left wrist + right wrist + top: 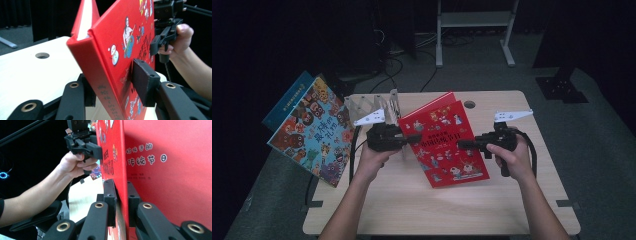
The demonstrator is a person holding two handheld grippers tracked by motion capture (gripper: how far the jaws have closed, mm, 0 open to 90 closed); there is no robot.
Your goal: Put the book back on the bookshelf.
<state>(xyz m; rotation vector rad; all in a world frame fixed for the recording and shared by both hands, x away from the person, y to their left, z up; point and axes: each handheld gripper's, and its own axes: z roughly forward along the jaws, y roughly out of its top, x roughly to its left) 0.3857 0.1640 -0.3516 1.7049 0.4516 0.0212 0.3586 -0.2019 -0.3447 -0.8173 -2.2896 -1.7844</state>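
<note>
Two grippers pinch the red book above the table, our left gripper on its spine edge, our right gripper on the opposite cover. We've lifted it; we judge it must yet join the colourful book in the rack.

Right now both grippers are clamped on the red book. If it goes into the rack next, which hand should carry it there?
Left, probably. The left gripper grips the red book at its spine edge, nearest the metal rack. The right gripper holds the far edge and would have to cross over.
</note>
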